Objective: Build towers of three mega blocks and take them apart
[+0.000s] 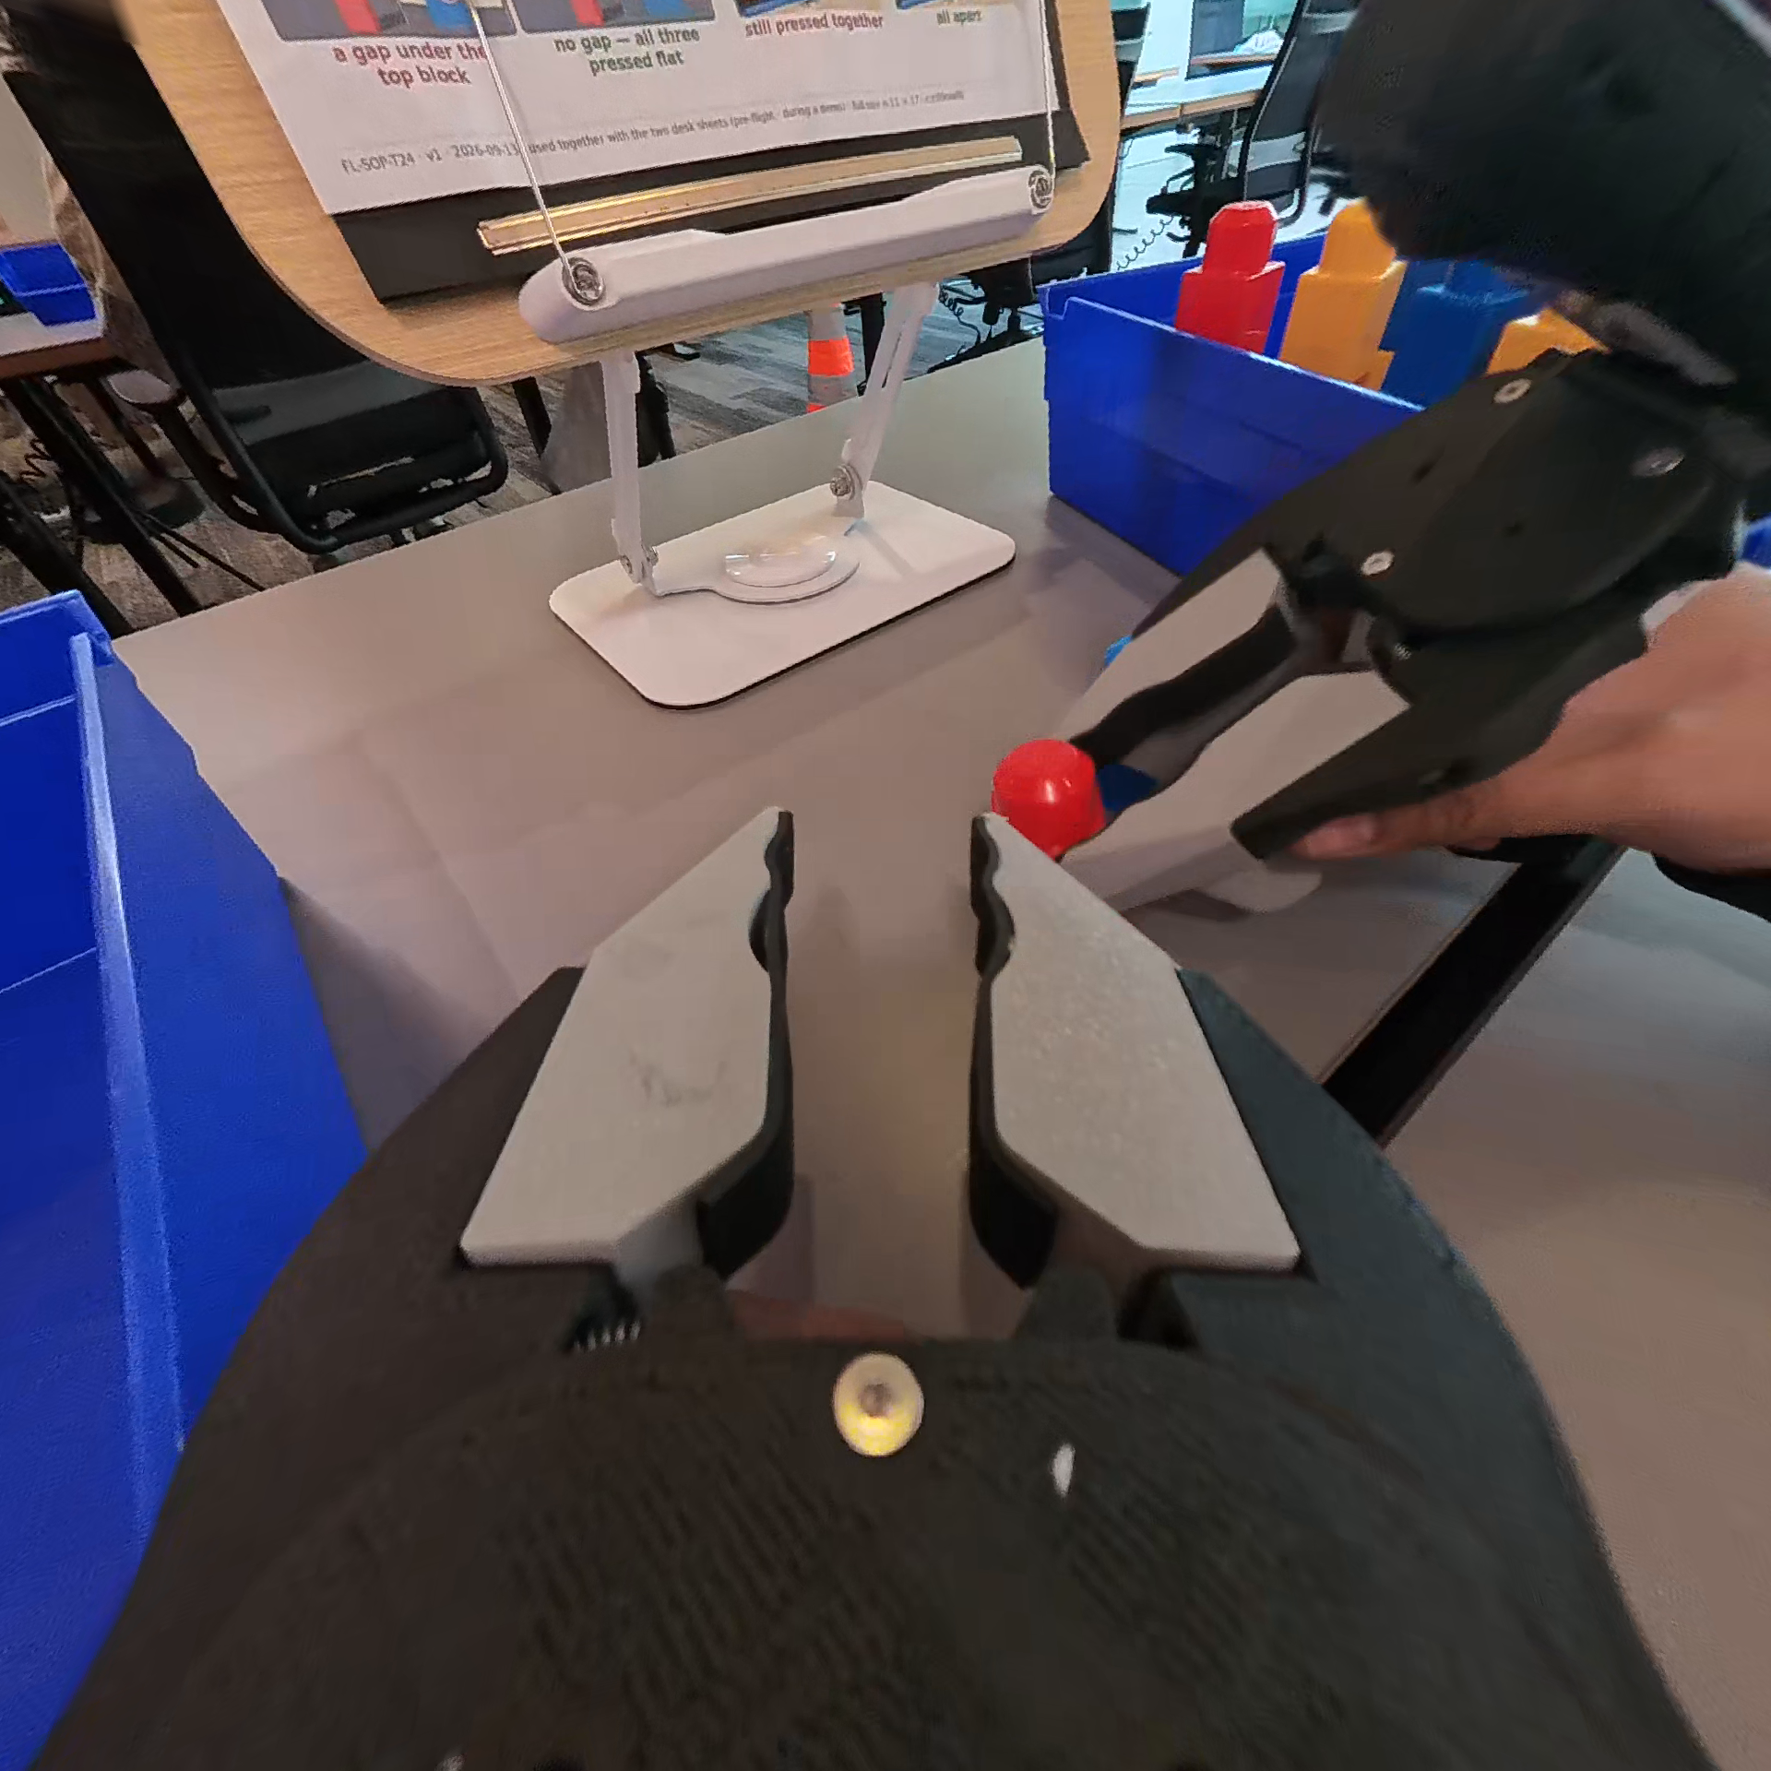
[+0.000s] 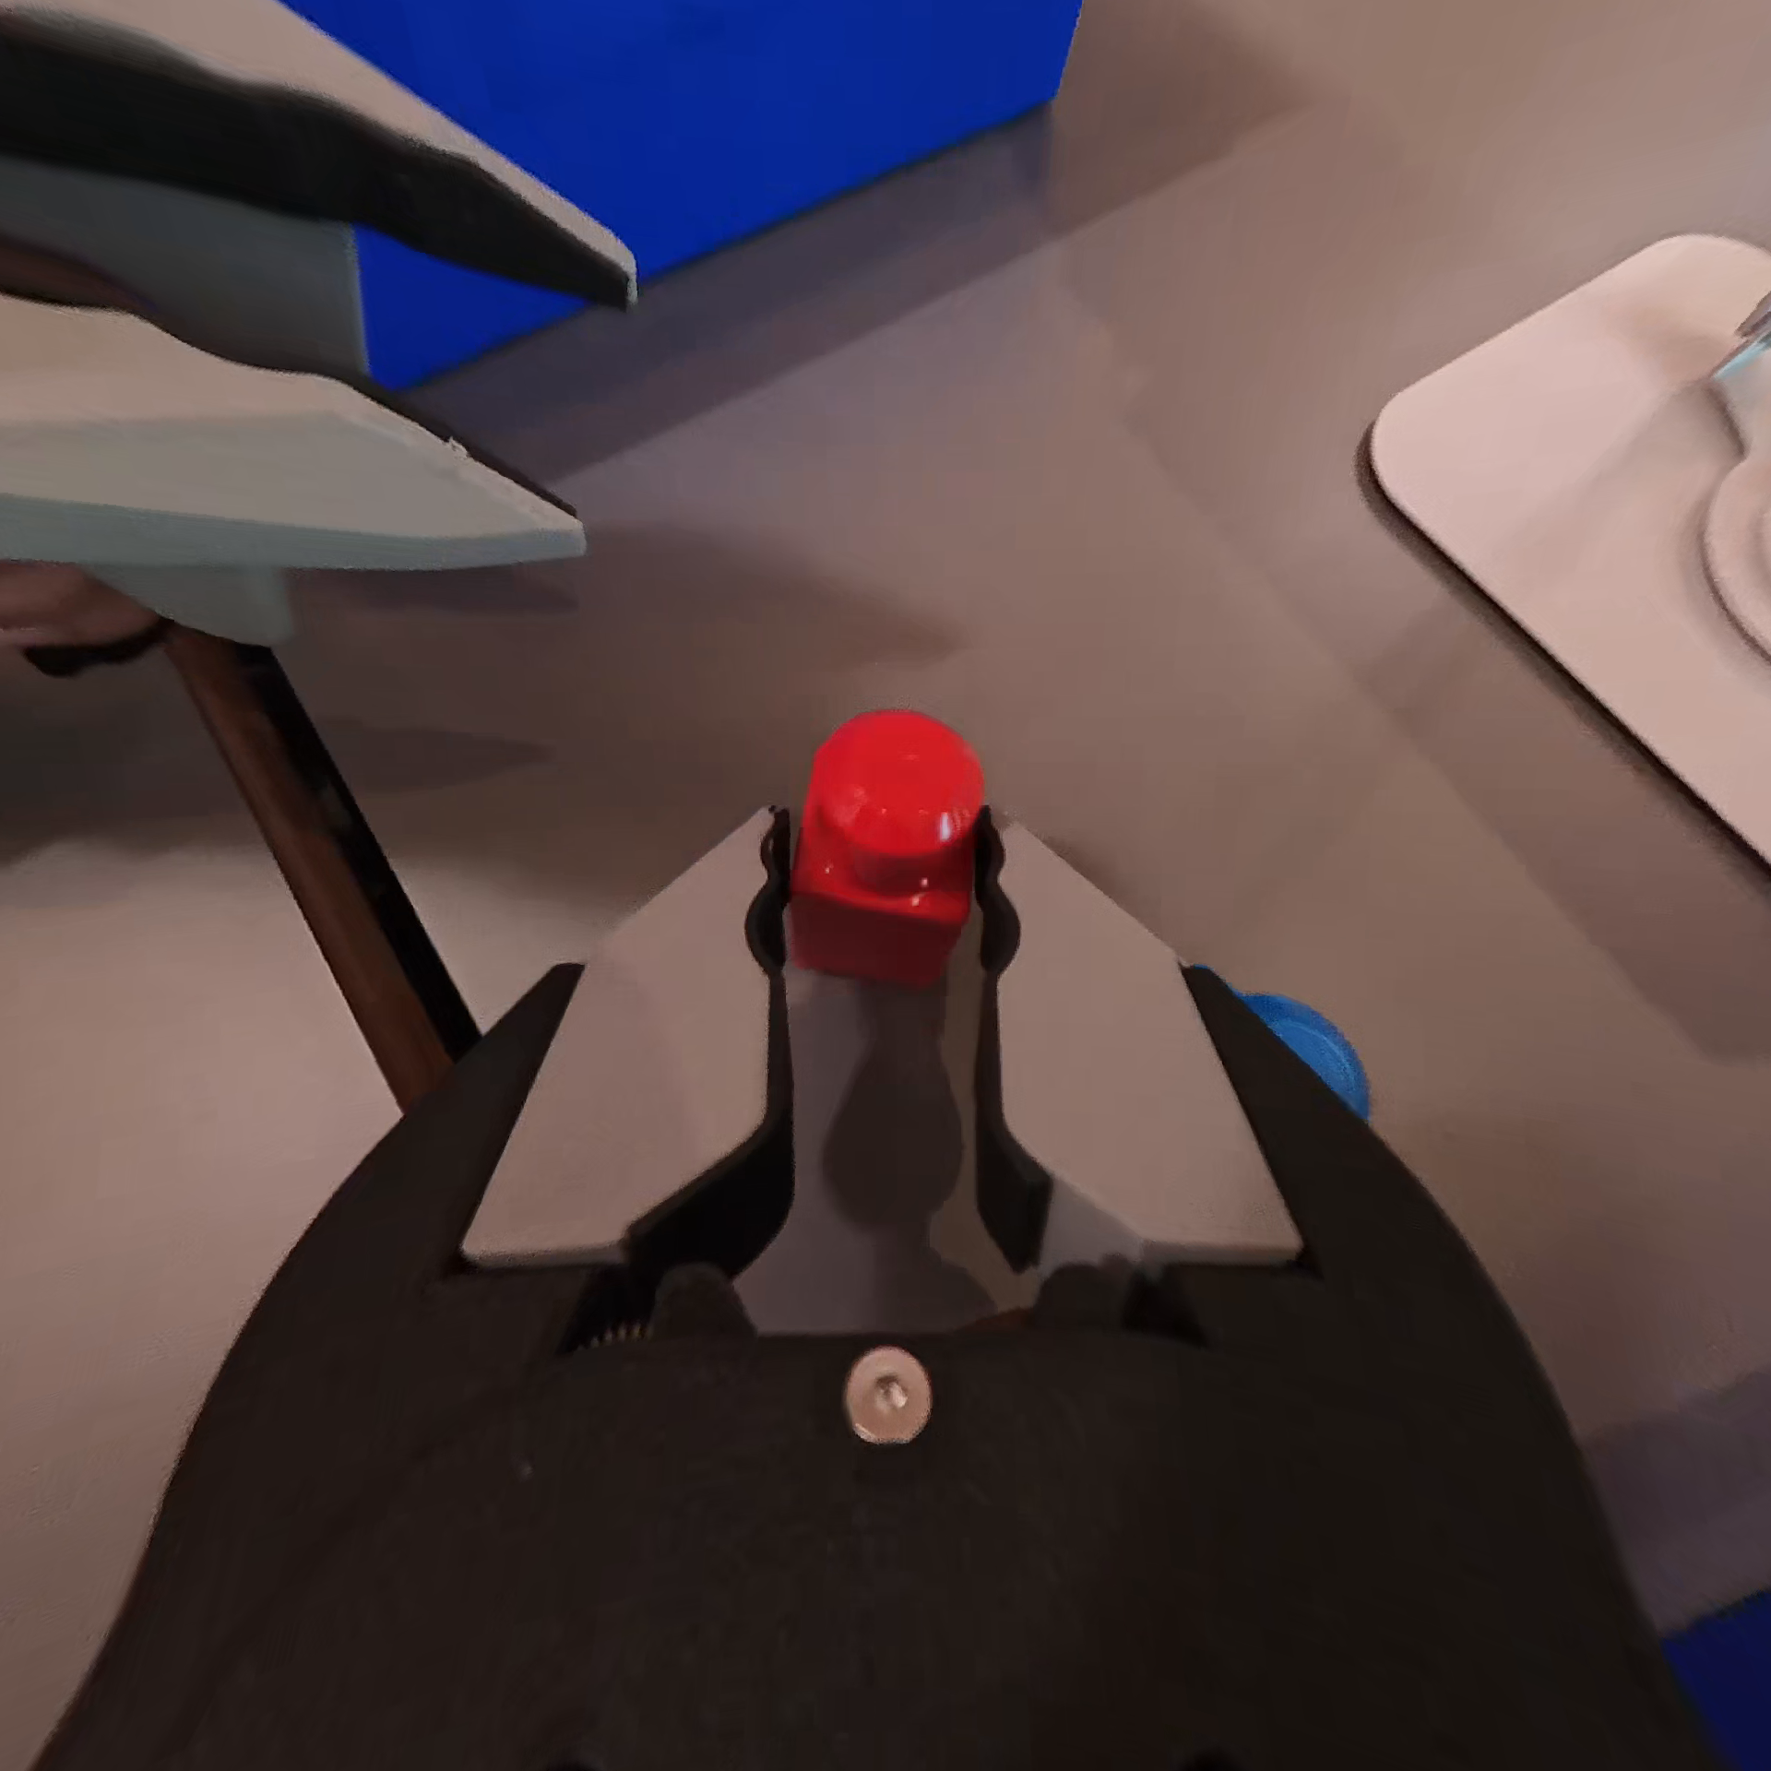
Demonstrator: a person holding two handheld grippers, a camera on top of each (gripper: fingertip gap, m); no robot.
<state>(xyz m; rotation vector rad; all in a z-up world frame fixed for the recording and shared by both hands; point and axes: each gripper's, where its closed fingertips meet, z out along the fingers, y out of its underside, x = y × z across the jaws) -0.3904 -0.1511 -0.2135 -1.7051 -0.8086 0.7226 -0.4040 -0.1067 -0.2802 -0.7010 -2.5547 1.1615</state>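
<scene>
My right tongs are clamped on a red block, pinching its square body from both sides with the round stud poking out past the tips, and I carry it low over the grey worktop. My left tongs hang empty, their fingers apart, just beside the block. A blue block peeks out under the right finger; I cannot tell whether it touches the red one. I judge the step in hand to be seating the red block on another, so I would keep it square and upright, line its hollow underside over the stud below, then press straight down until no gap shows; my free left tongs could steady the lower piece so it does not skid on the smooth, matt top. The block is glossy, hard plastic with rounded edges, likely slippery, so the grip should sit on the flat sides, not the stud. The fingers are pale grey with black wavy pads. More blocks, red and orange, stand in a blue bin to my right, another blue bin sits left, and a white stand holds a wooden board ahead.
</scene>
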